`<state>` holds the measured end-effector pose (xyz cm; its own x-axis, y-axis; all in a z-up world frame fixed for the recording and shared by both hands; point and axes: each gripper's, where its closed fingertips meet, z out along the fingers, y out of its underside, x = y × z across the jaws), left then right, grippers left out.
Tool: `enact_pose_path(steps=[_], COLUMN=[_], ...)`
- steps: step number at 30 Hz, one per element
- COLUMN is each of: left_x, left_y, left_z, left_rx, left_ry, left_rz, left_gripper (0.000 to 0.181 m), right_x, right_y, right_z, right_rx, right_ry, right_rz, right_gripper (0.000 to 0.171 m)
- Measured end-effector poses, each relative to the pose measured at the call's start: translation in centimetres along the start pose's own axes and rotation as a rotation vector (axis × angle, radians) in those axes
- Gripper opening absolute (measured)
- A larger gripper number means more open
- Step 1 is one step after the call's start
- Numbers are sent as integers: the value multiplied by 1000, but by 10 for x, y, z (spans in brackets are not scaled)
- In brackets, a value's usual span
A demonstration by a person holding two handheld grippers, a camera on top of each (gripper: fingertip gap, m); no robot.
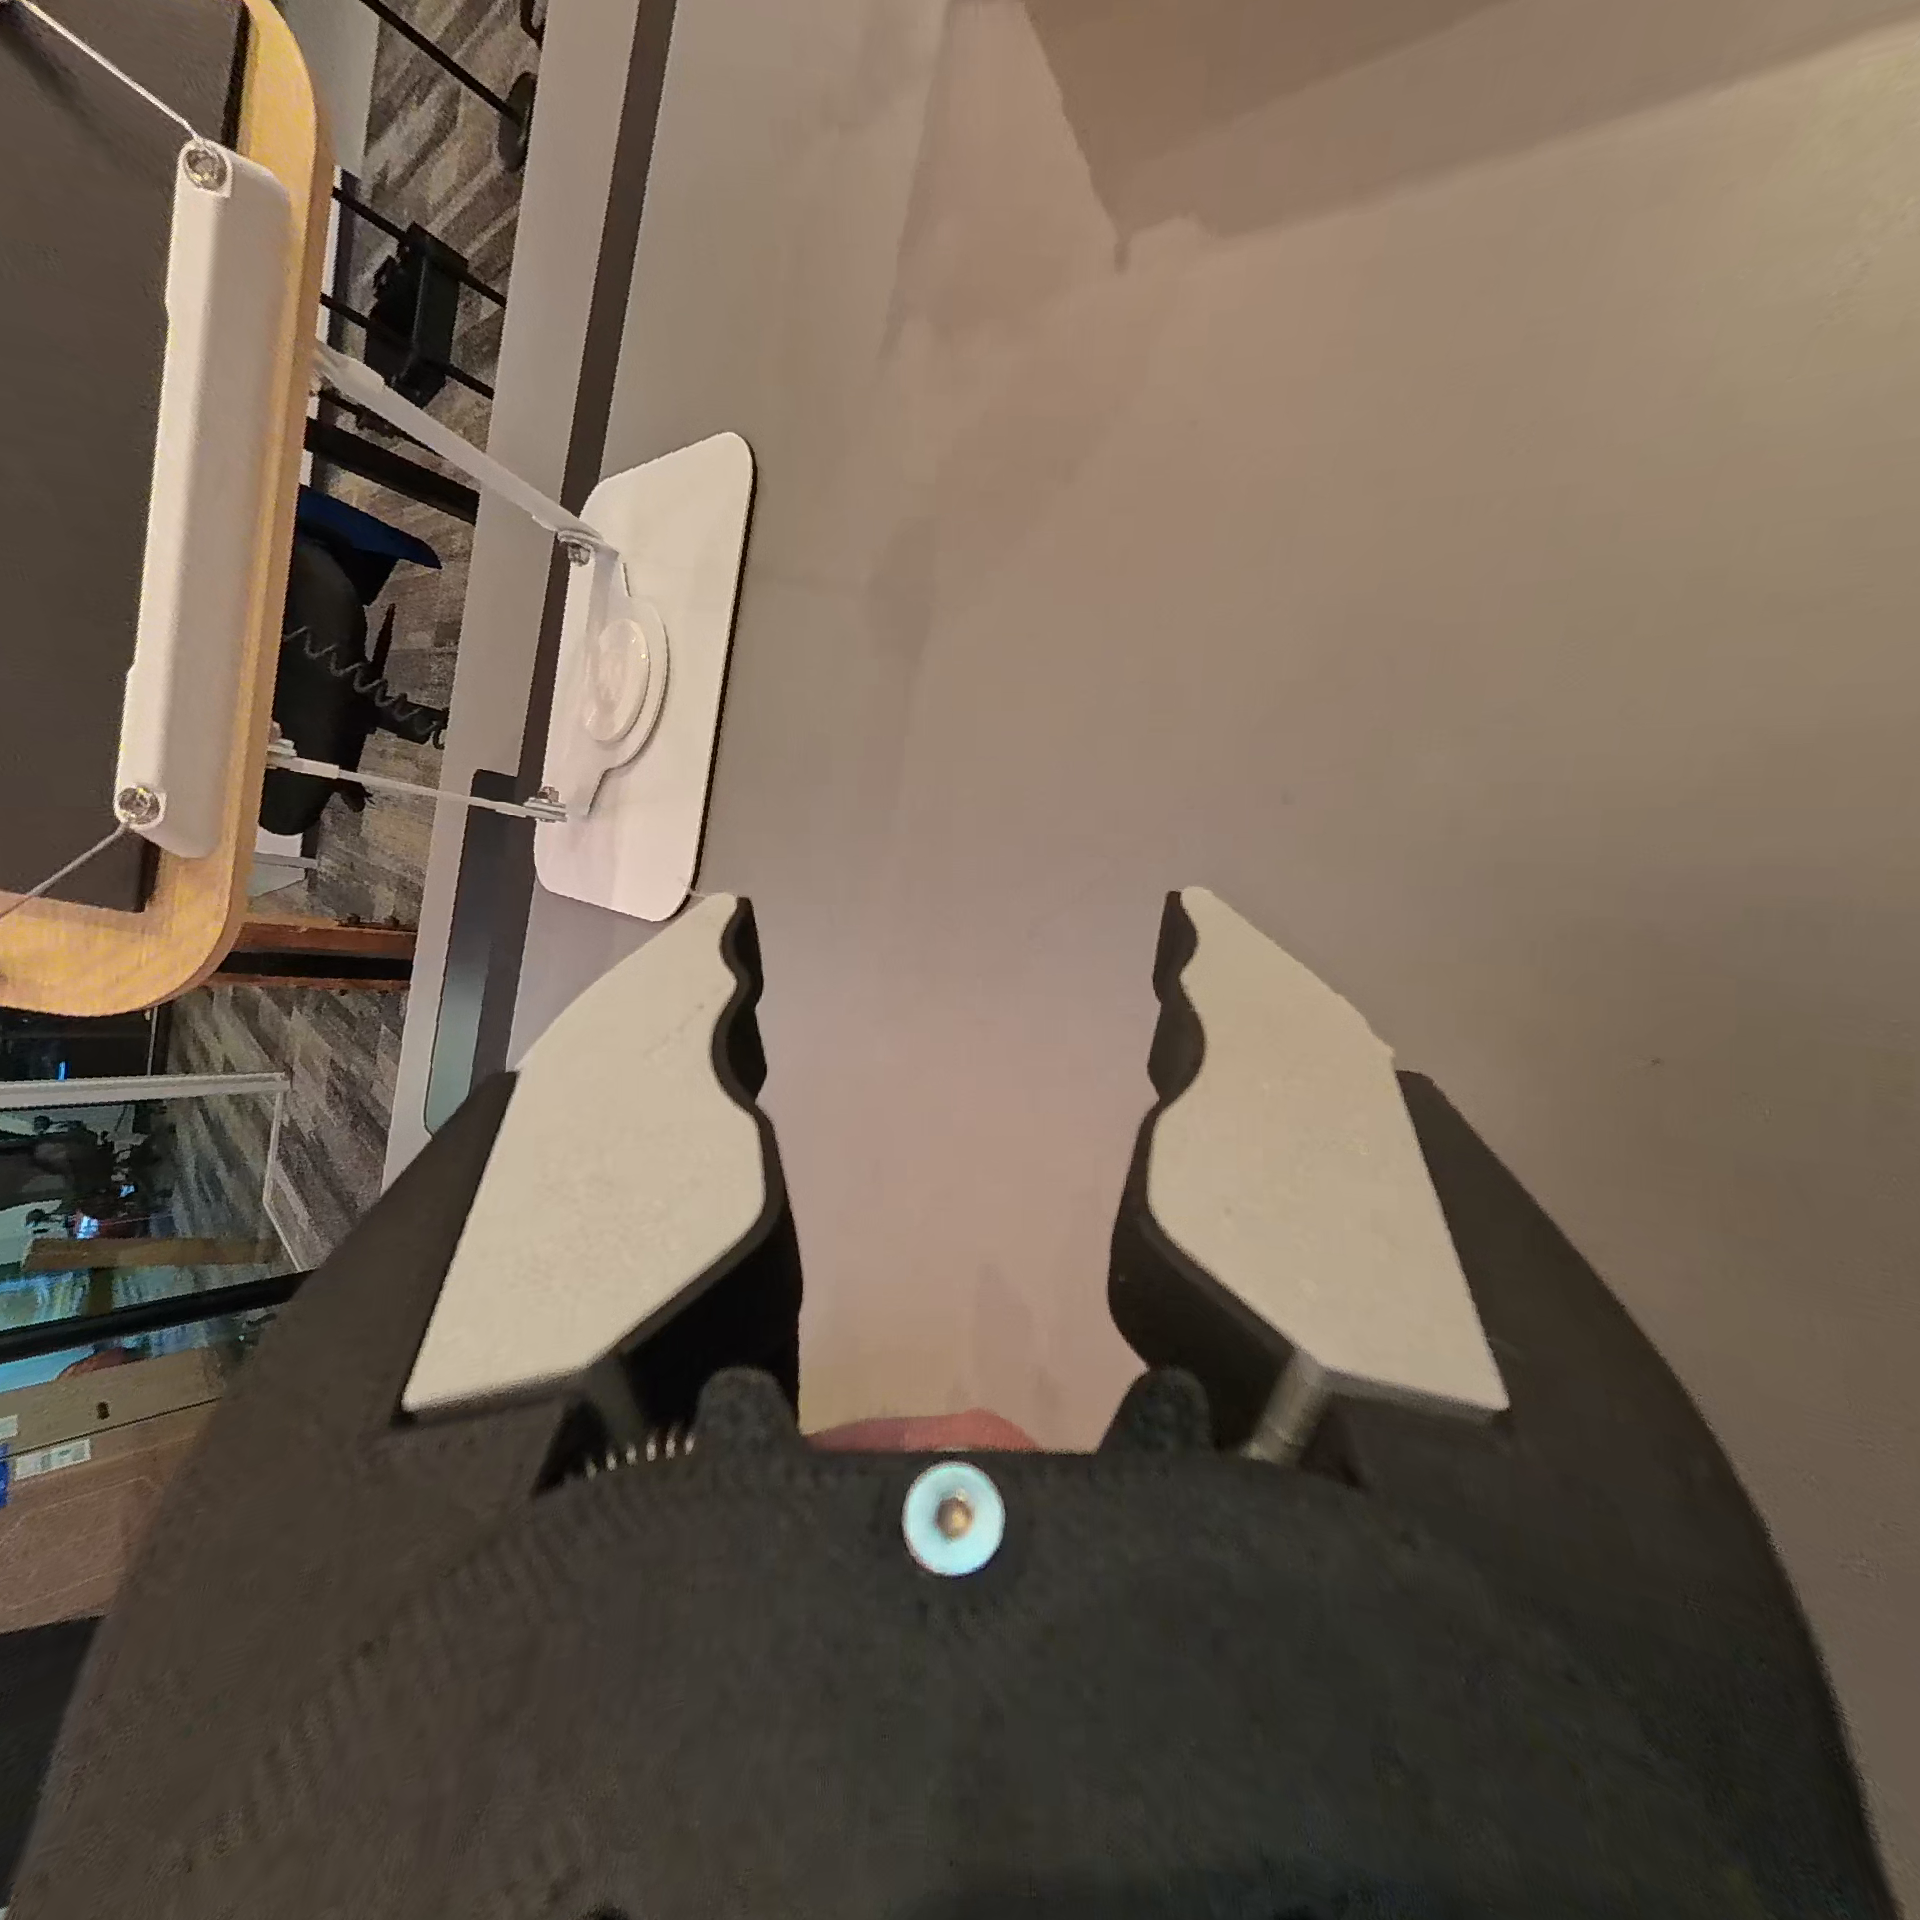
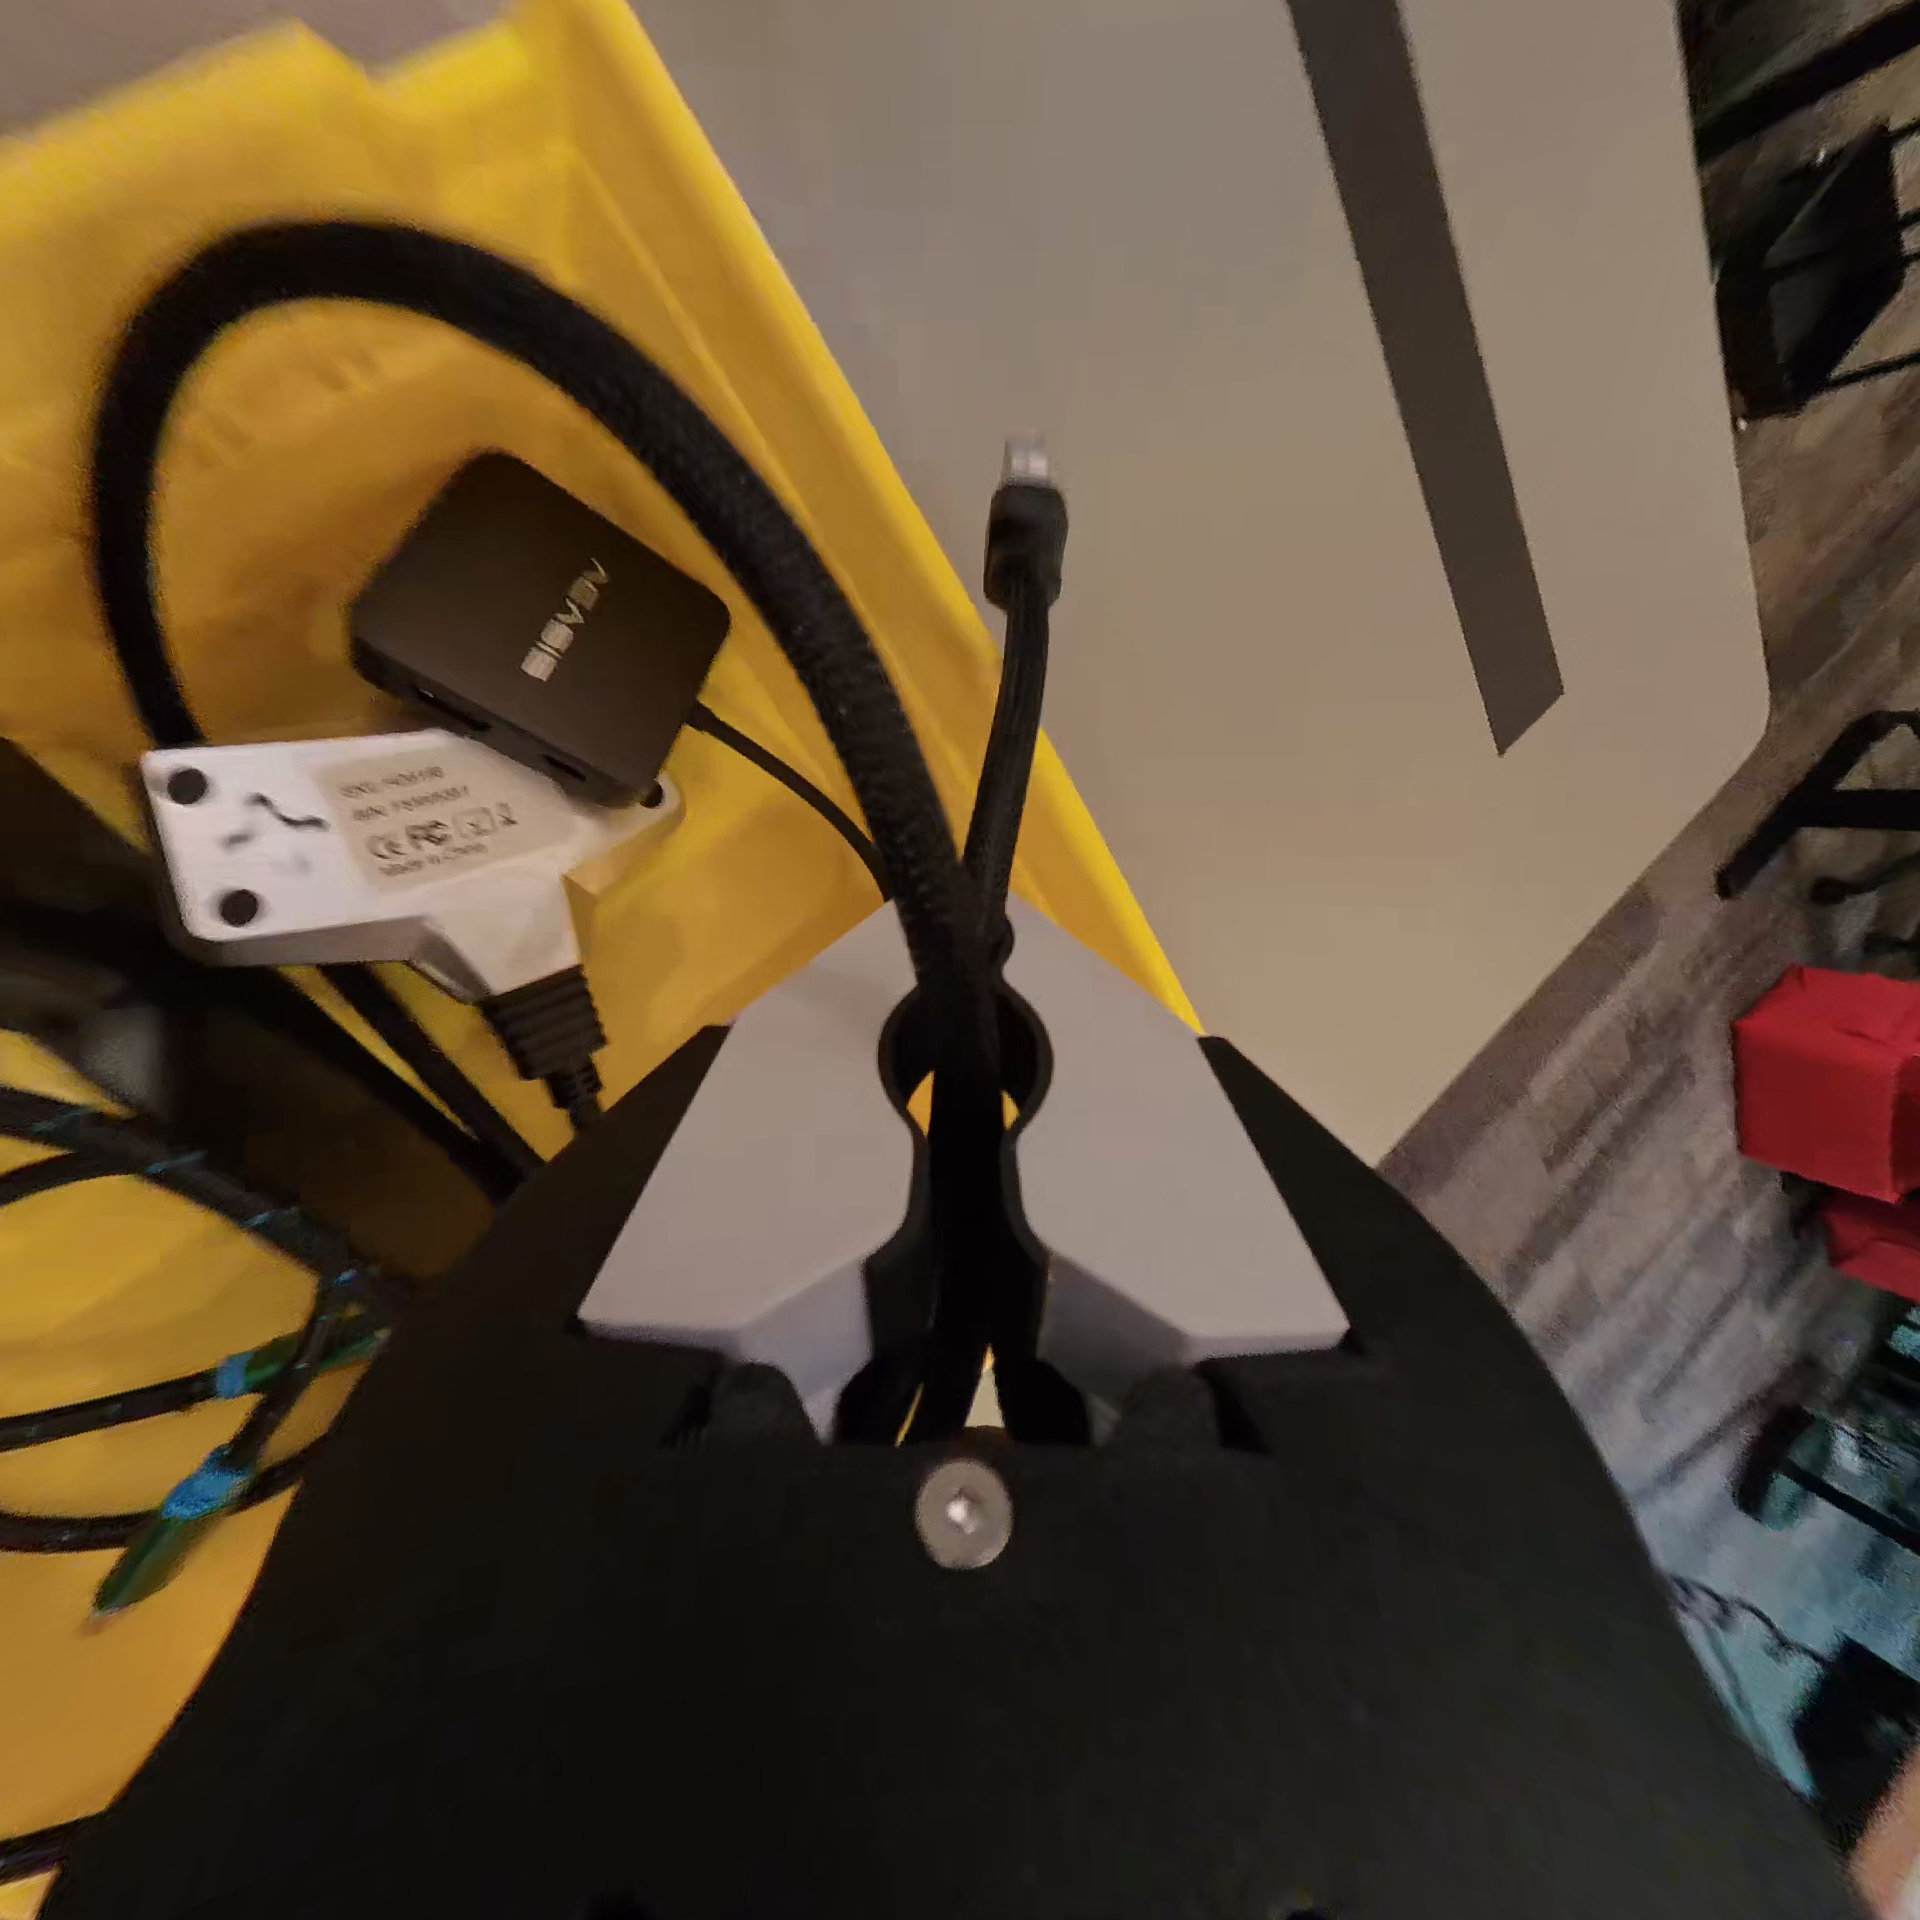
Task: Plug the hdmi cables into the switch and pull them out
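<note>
The yellow sheet (image 2: pixel 343 343) is the landmark, spread over the pale table (image 2: pixel 1195 416) and carrying the gear; I see no box, tray or bin in either view, so nothing sits inside anything, only on the sheet. Near the sheet's middle lies the black switch (image 2: pixel 540 634), a flat rounded box with open ports along its near edge, none of which shows a plug in it; a thin black lead leaves its near corner; touching its near edge lies a white adapter (image 2: pixel 364 842), label side up, with its own short black cord. Toward the sheet's near left corner lies a bundle of black cables with blue flecks (image 2: pixel 208 1455), loose and untouched. The black braided HDMI cable (image 2: pixel 810 582) loops around the switch across the sheet, and its plug (image 2: pixel 1027 520) hangs free beyond the sheet's right edge, over bare table. The right gripper (image 2: pixel 961 1049) is clenched on that cable, doubled strands pinched in the round notch of its jaws; the left gripper (image 1: pixel 961 1039) stands released with nothing between its fingers, over bare table, the sheet out of its view. I judge this plug still awaits insertion or is already pulled out; which, I cannot tell.
</note>
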<state>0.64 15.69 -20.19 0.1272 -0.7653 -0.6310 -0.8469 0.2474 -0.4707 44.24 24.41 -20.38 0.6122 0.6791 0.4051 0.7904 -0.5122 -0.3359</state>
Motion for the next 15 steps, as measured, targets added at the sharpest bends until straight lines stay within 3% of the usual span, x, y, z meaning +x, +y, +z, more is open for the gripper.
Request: enact_pose_path(steps=[3,8,15], left_x=[-1,4,7], left_y=[2,3,-2], left_z=[1,5,5], left_rx=[1,-6,-5], left_ry=[5,16,16], left_rz=[-10,-6,8], left_gripper=[72,72,72], right_x=[-9,-29,-55], right_y=[-15,-24,-6], right_z=[-24,-58,-55], right_rx=[158,315,197], right_ry=[-70,-162,-346], right_rz=[51,-41,-79], right_gripper=[0,0,0])
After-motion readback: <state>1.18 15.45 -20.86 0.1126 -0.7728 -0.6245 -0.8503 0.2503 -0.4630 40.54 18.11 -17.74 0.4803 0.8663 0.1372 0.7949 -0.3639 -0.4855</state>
